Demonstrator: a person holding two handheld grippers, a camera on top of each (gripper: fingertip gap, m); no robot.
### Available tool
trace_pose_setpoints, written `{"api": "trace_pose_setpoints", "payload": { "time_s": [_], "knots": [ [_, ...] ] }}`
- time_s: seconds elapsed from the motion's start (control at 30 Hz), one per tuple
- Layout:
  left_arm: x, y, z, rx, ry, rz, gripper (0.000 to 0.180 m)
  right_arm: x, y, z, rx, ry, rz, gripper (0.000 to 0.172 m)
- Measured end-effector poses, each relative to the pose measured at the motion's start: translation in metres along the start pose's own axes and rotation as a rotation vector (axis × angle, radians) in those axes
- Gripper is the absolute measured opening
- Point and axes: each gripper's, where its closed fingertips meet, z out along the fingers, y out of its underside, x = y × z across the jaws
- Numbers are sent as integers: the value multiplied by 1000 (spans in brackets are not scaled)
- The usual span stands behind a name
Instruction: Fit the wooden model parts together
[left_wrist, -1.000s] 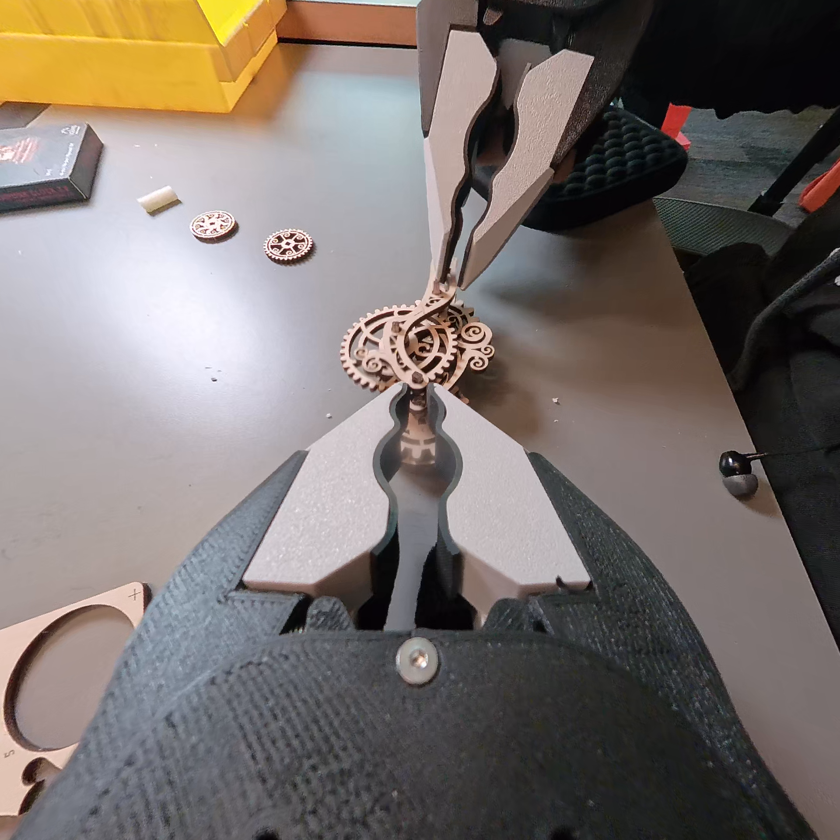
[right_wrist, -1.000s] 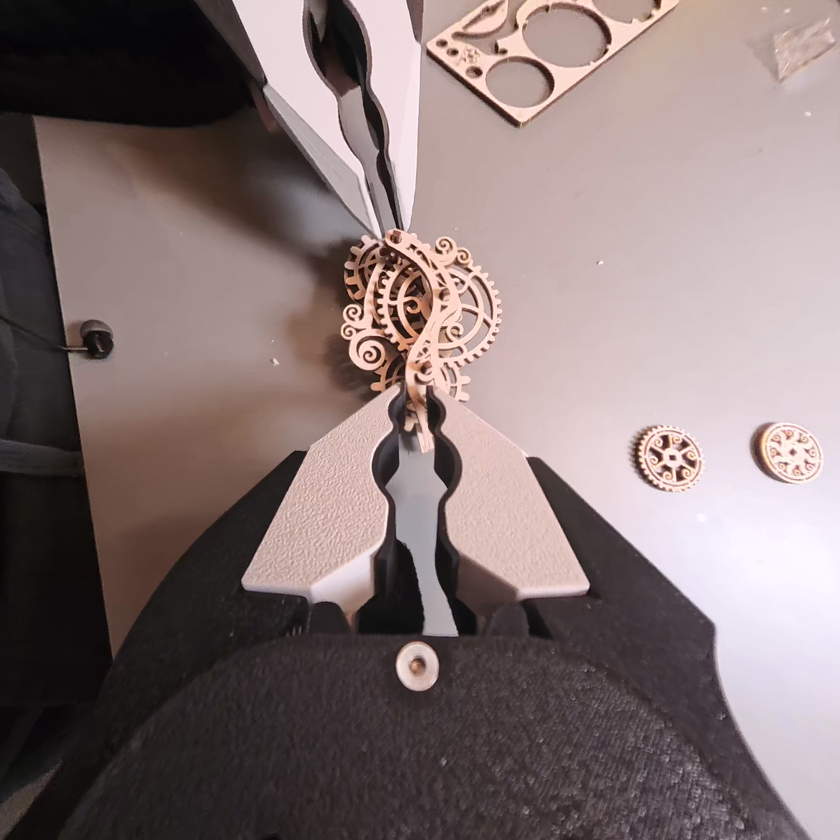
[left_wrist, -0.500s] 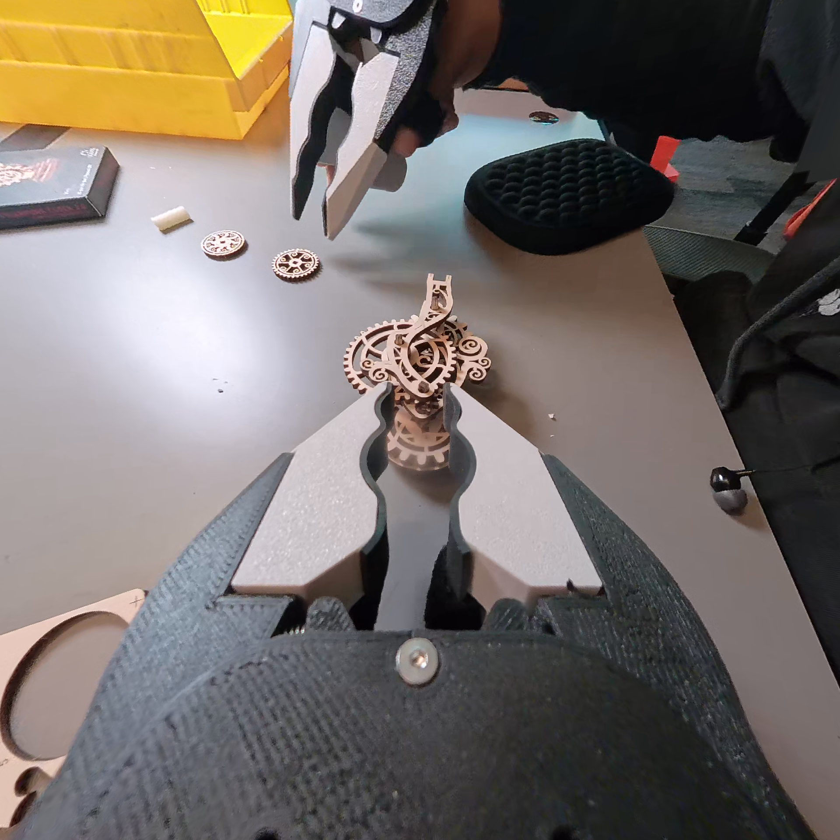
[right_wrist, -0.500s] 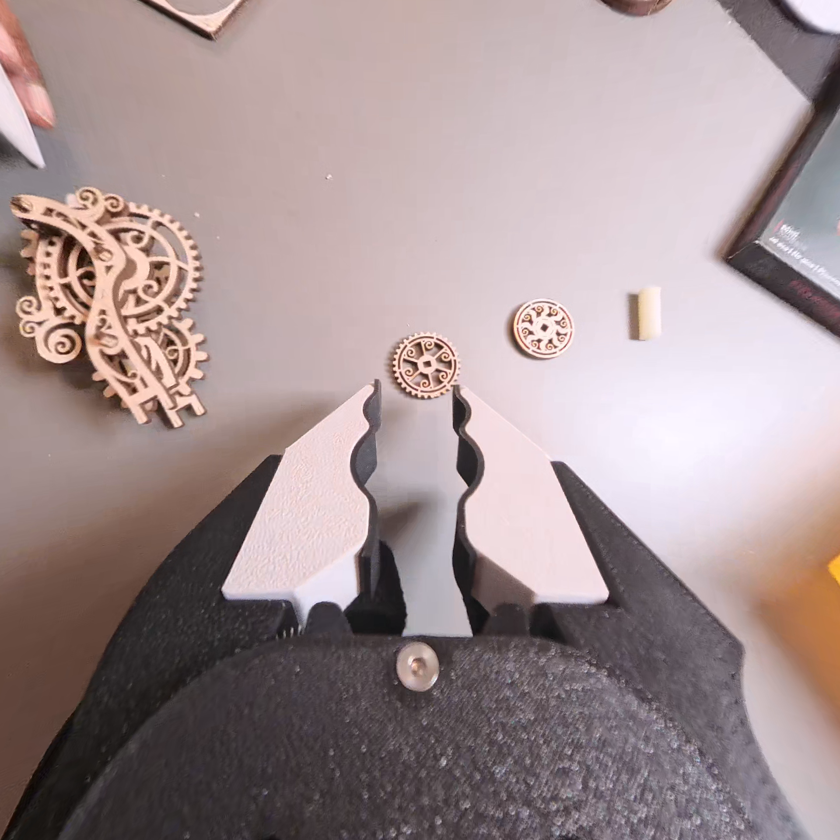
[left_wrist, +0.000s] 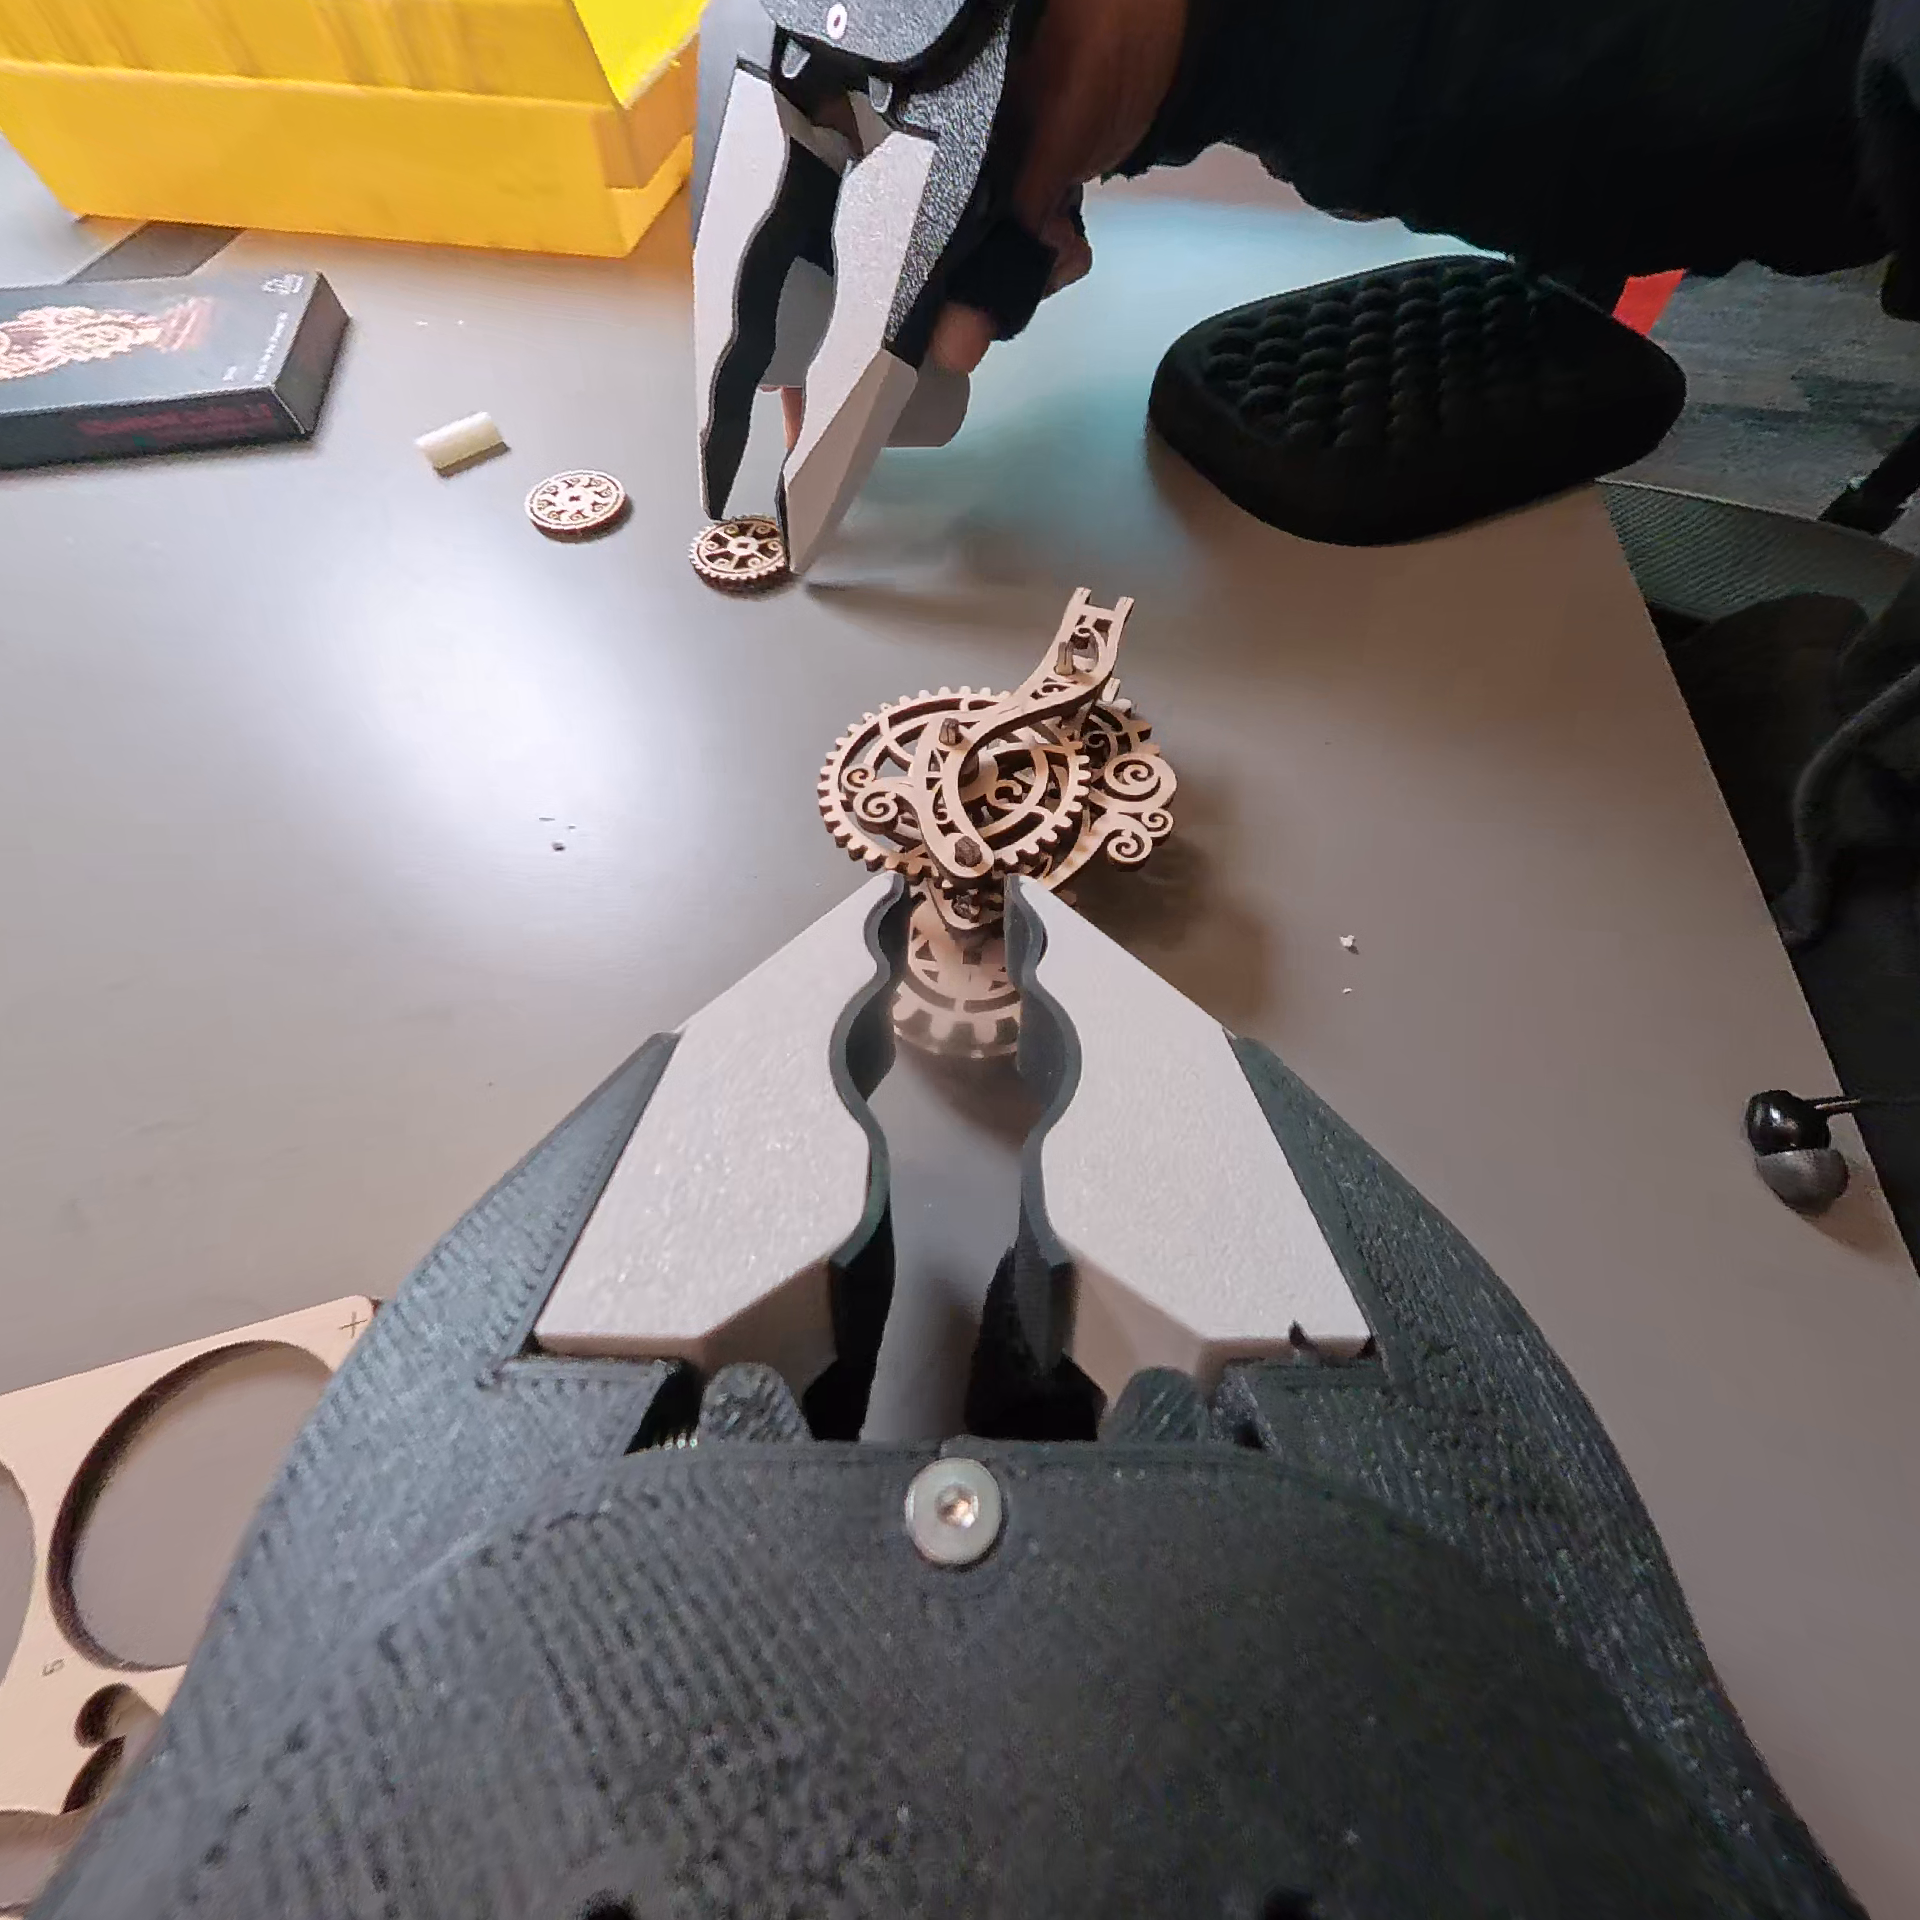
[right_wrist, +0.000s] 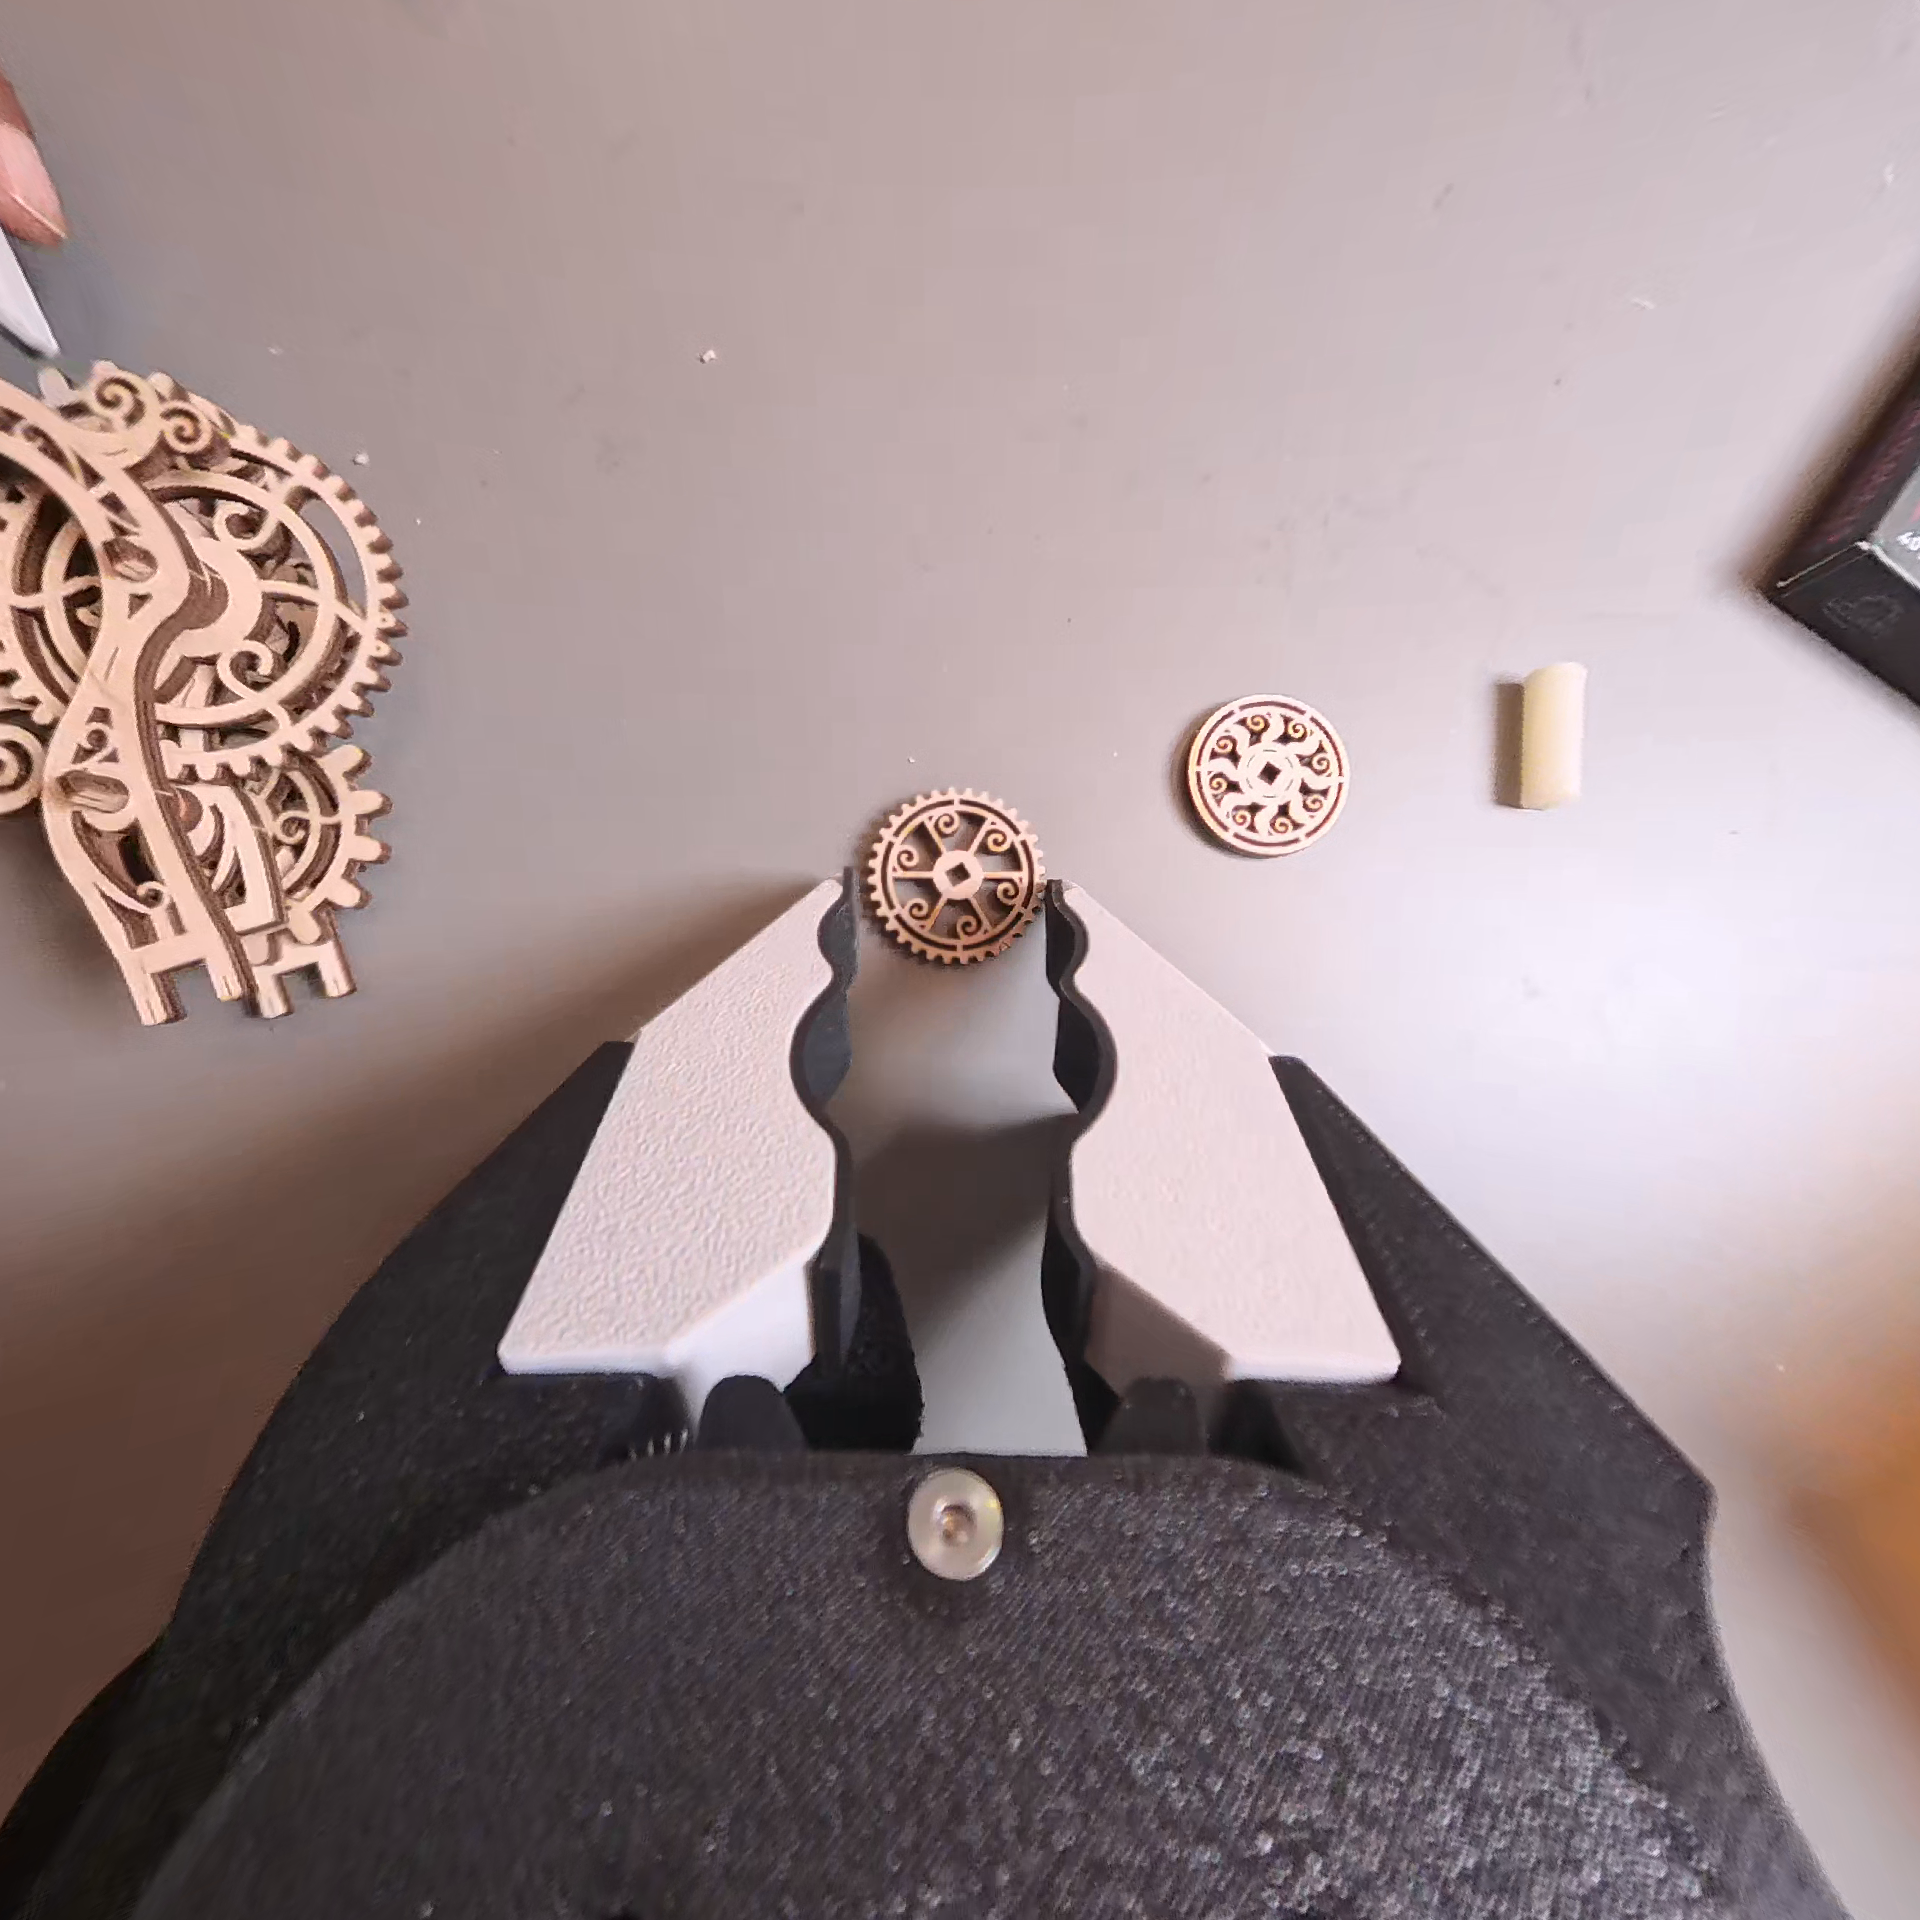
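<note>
Pickup stage: right hand-held gripper (right_wrist: 951, 899) spread around loose gear (right_wrist: 954, 881) flat on surface (right_wrist: 1143, 416), pads not pressing. Left hand-held gripper (left_wrist: 954, 891) spread astride model (left_wrist: 997, 790). Next: pinch gear, carry to model.

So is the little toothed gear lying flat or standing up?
Flat. The small toothed gear lies face-up on the grey table, between the right hand-held gripper's open fingers.

small toothed wooden gear (right_wrist: 954, 881) between open right gripper (right_wrist: 954, 902) fingertips
</note>
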Motion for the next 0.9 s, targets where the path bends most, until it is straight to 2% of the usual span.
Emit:
{"api": "trace_pose_setpoints", "payload": {
  "time_s": [0.9],
  "knots": [
    [1, -4, -1, 30, 21, -23, 21, -4, 2, 1, -12, 24, -37, 33]
  ]
}}
